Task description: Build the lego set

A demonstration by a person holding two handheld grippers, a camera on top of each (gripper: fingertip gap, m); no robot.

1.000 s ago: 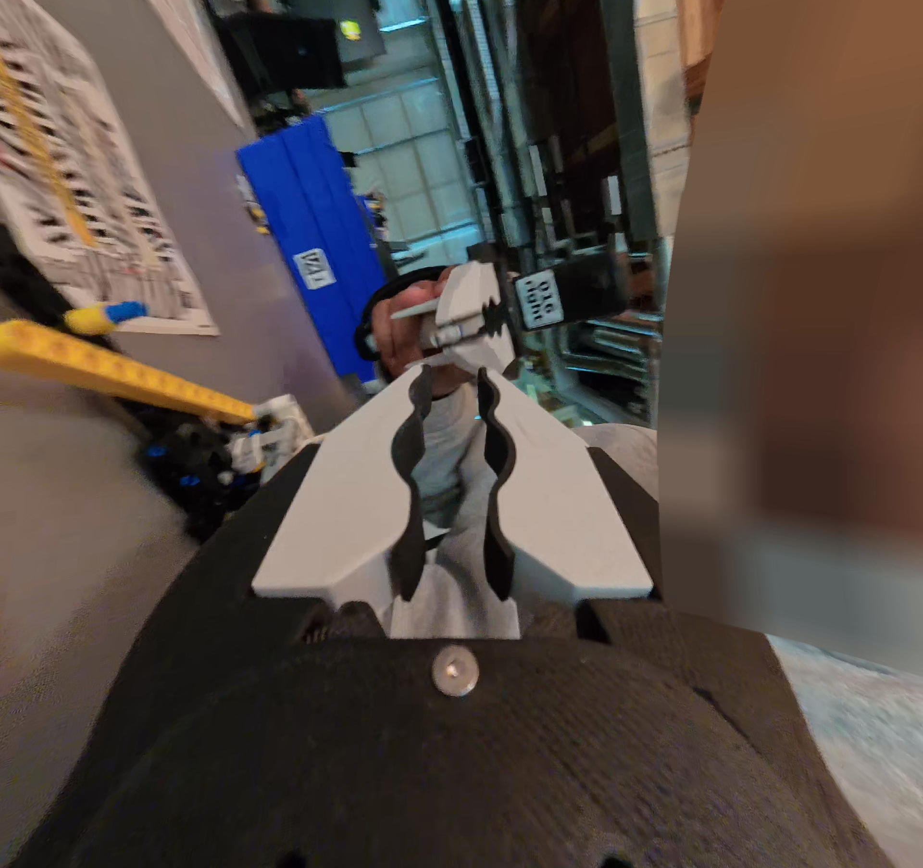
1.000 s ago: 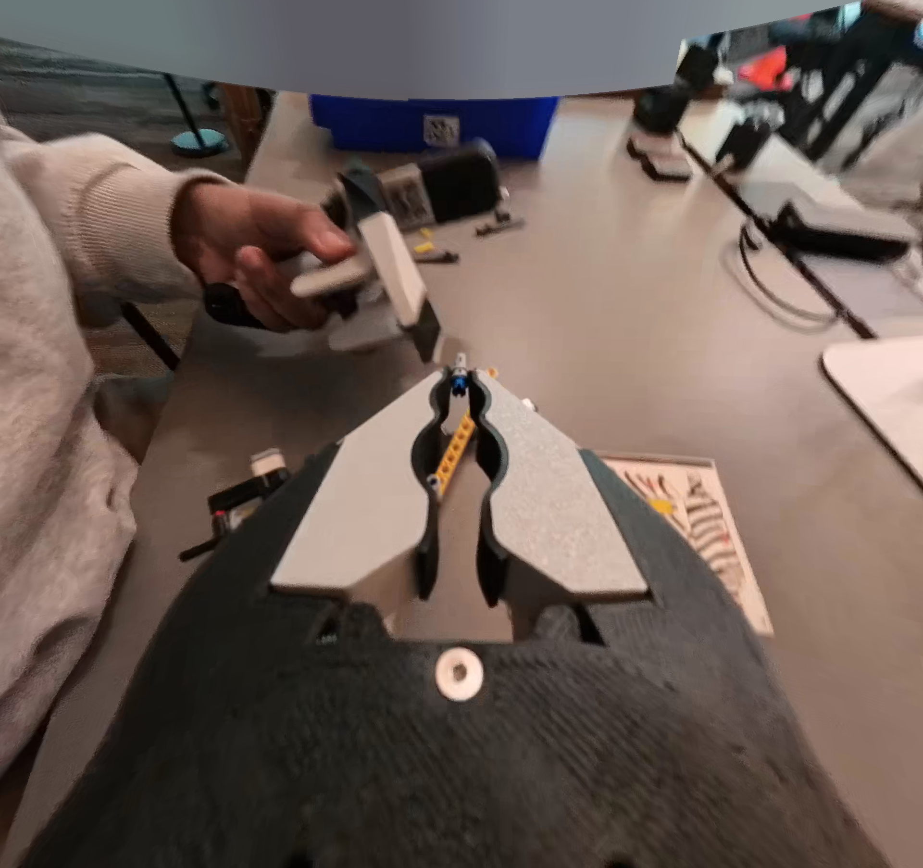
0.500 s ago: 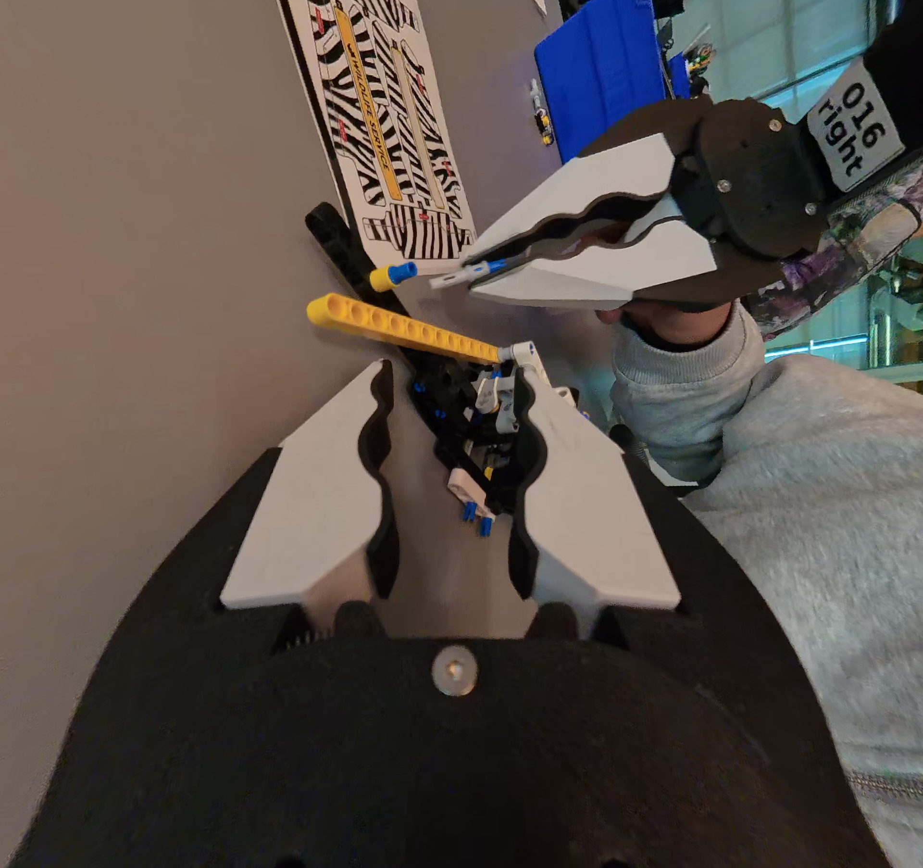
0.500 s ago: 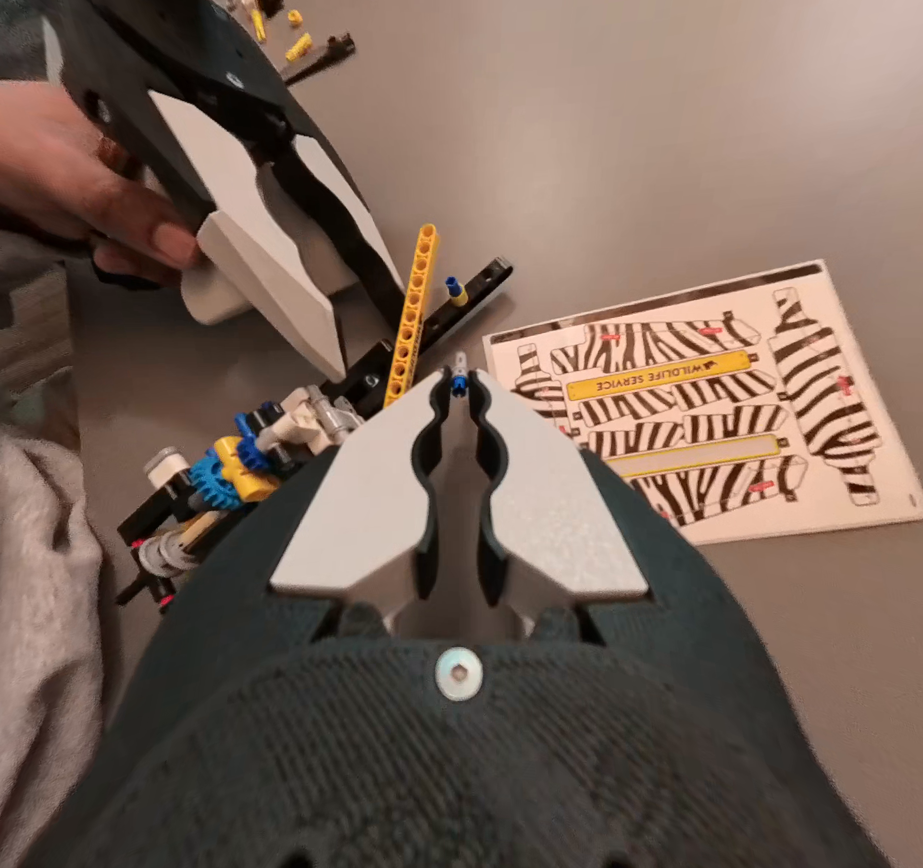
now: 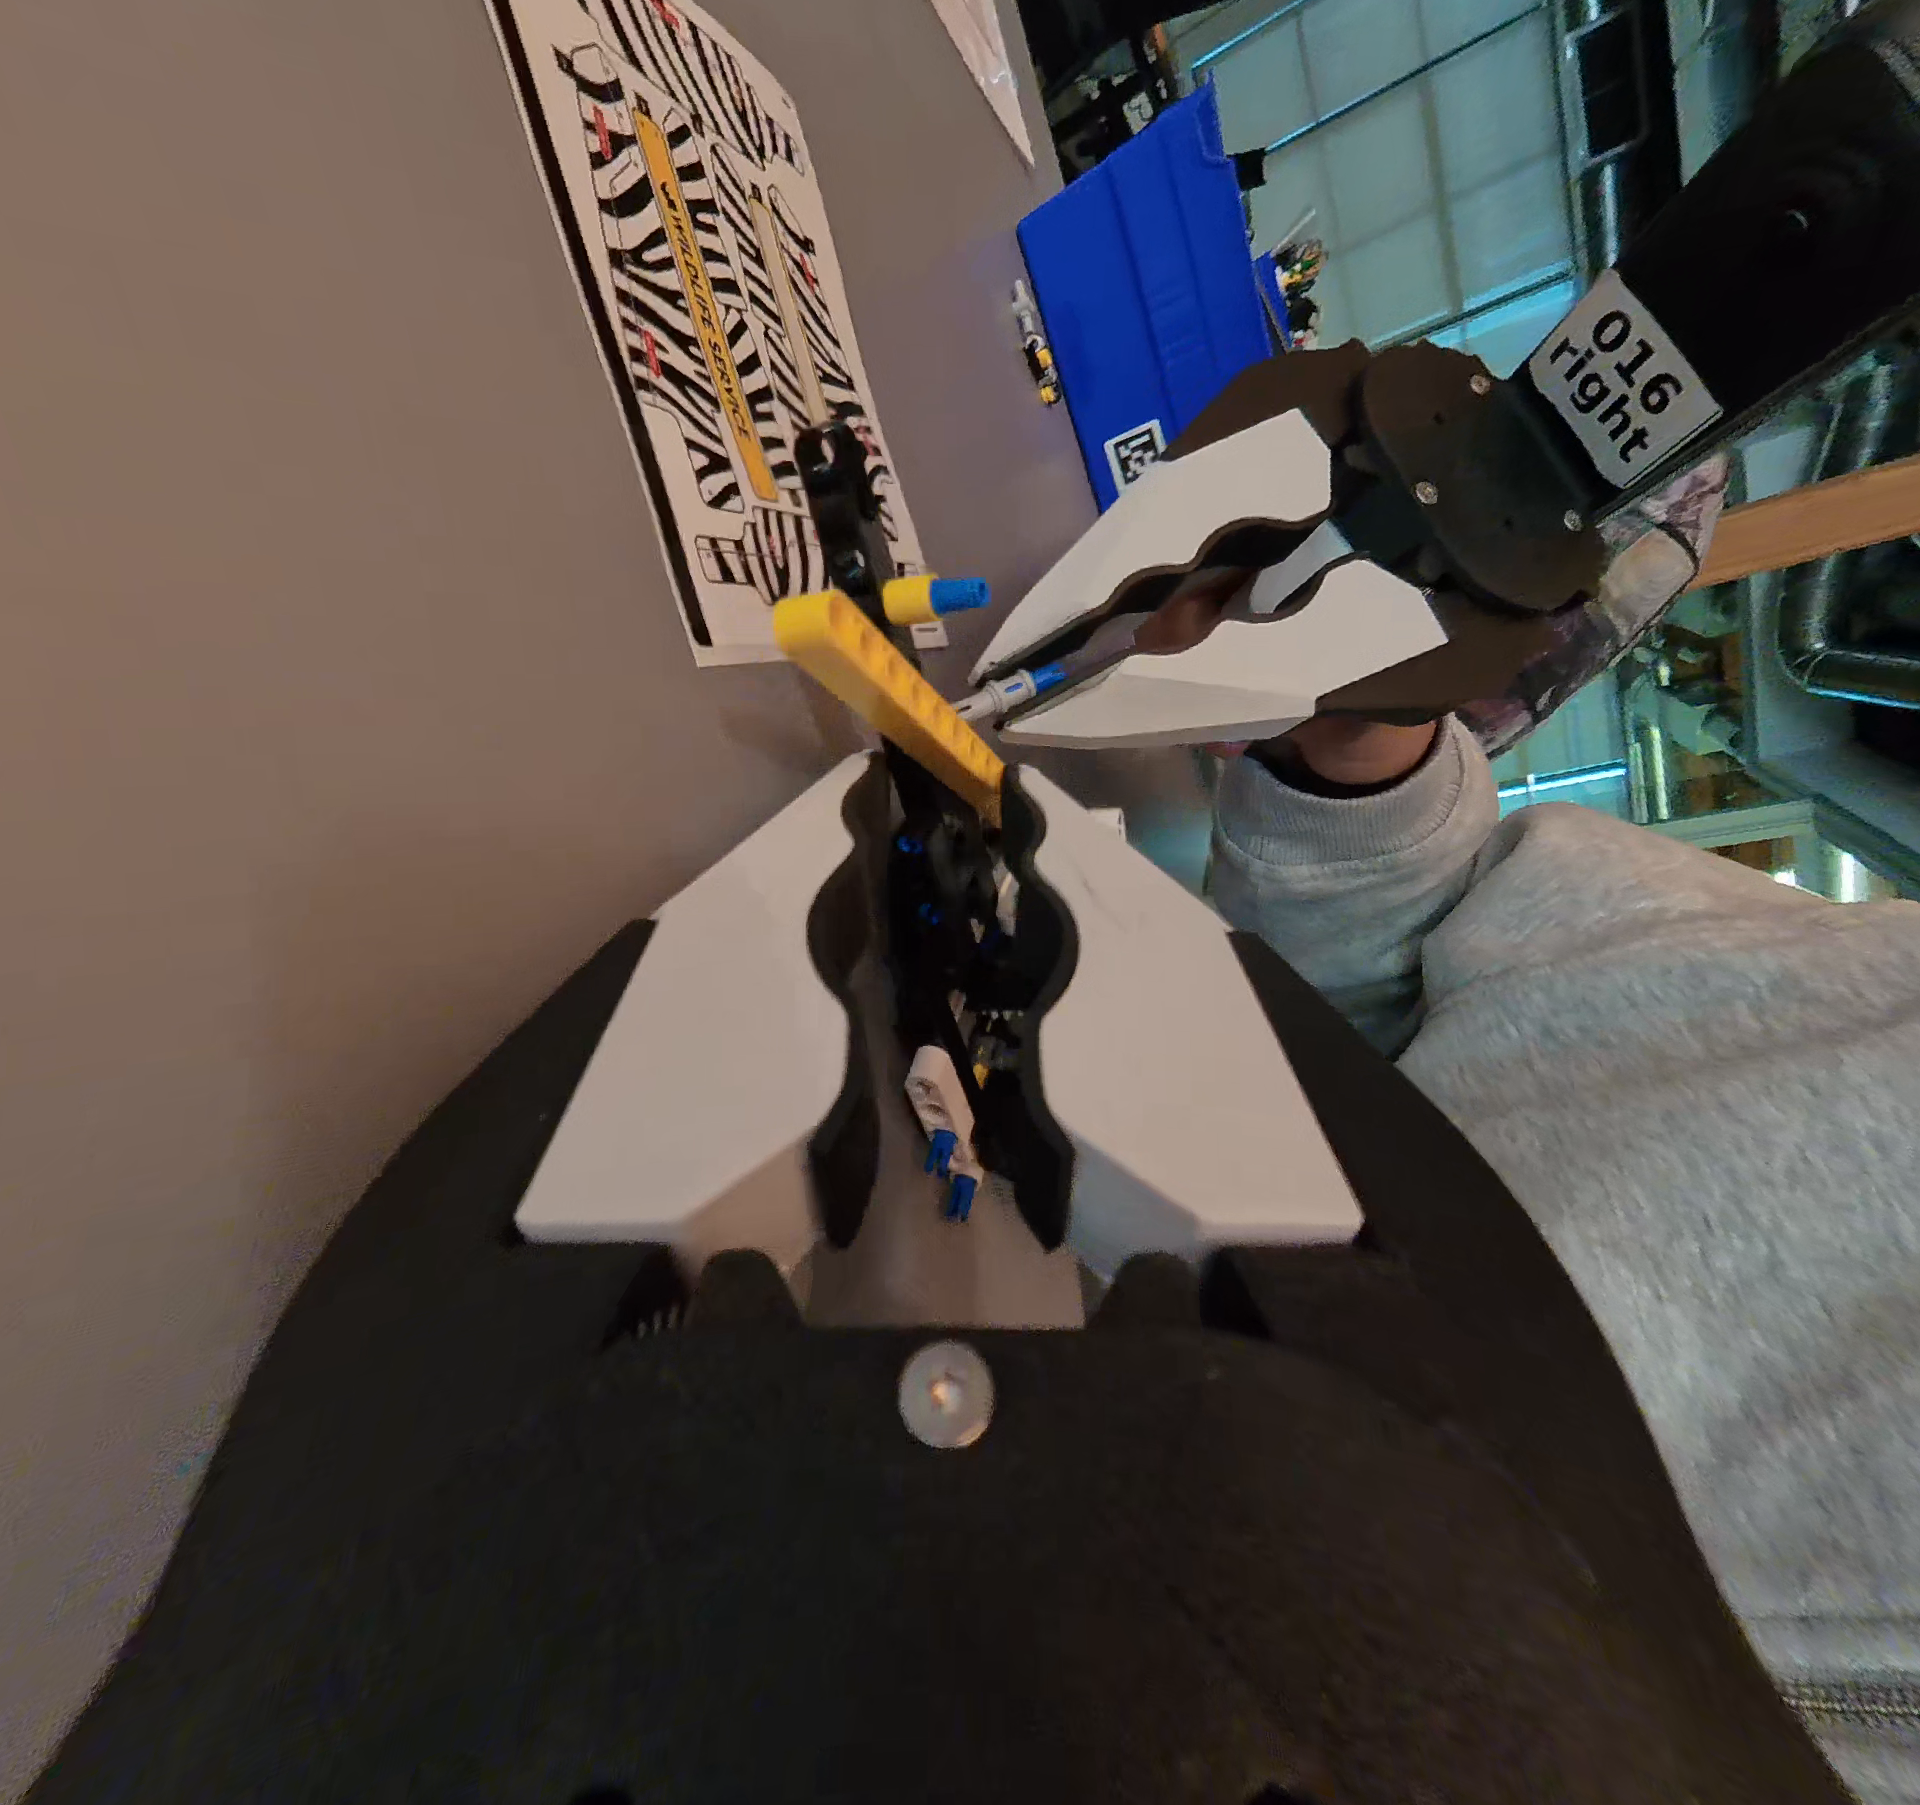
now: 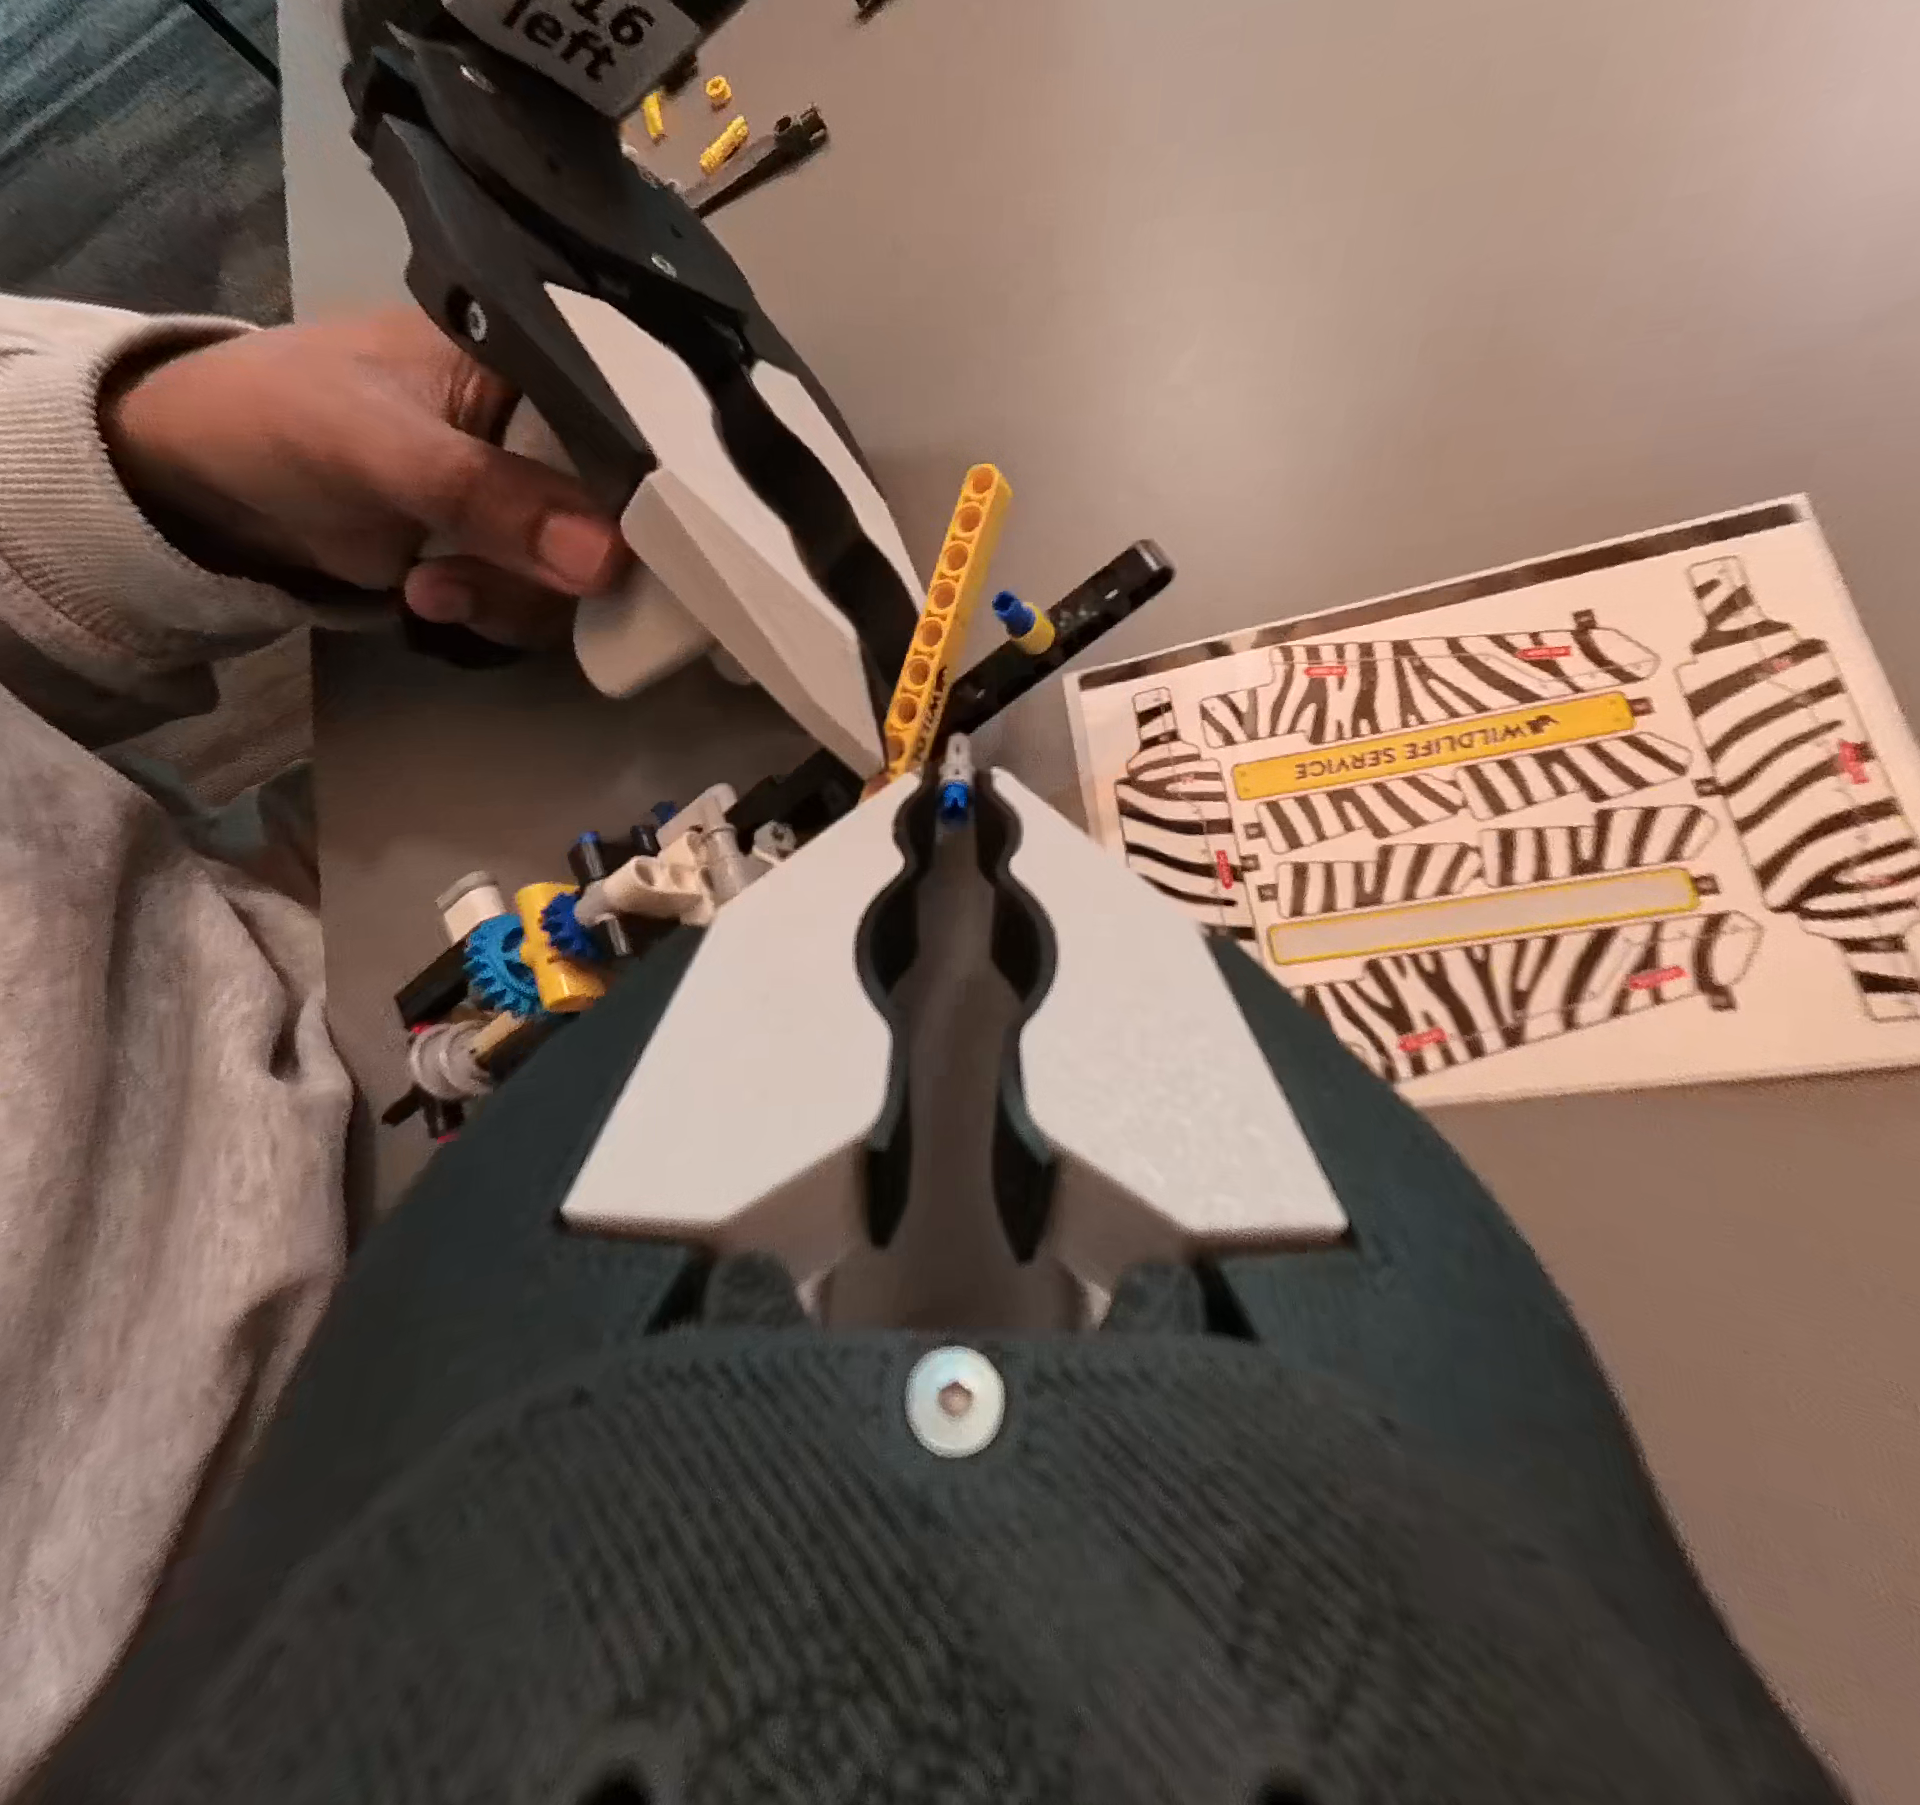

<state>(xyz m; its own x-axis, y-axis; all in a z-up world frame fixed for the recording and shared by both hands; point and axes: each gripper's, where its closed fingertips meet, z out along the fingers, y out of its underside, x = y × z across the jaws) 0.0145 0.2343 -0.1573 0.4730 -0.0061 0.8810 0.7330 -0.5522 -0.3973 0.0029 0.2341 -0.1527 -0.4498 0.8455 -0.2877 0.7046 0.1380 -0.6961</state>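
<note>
On the worktop (image 6: 1351,249), the lego assembly (image 5: 961,924) now sits clamped in your left tool (image 5: 940,779), which was apart from it moments ago. Your right tool (image 6: 954,789), pinching the grey-blue pin (image 6: 954,779), is nearly touching the yellow beam (image 6: 940,633): insertion appears imminent.

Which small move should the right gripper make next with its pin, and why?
Probably ease the right gripper forward: its jaws pinch a small grey-and-blue pin whose tip sits just short of the long yellow holed beam, which the left gripper steadies.
</note>
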